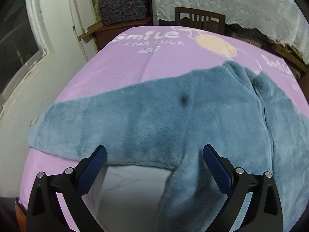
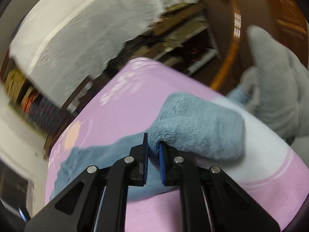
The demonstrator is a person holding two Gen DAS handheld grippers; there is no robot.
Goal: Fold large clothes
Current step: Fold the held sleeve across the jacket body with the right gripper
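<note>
A fluffy blue-grey garment [image 1: 173, 116] lies spread across the lilac printed sheet [image 1: 119, 65] that covers the table, one long sleeve reaching toward the sheet's left edge and the body filling the right side down to the near edge. My left tongs [image 1: 154, 152] hang wide apart above the near edge of the garment, the blue pads [image 1: 99, 158] clear of the pile and holding nothing. A pale lining shows on the near edge between the two fingers.

My right tongs [image 2: 153, 150] are pinched narrow on a fold of the same garment [image 2: 195, 123], its plush bunched up and lifted off the sheet [image 2: 119, 112] just ahead of the fingertips. The picture from this side is blurred. A white panel of the sheet lies beneath the raised fold, toward the right edge. A grey plush toy [image 2: 274, 81] sits beyond the sheet's right edge.

At the far edge of the table stands a dark wooden chair [image 1: 199, 19], with a white cloth [image 1: 231, 5] draped over shelving behind it. White lettering reading "Smile" [image 1: 152, 35] runs along the far end of the sheet beside a pale peach circle [image 1: 214, 43].
</note>
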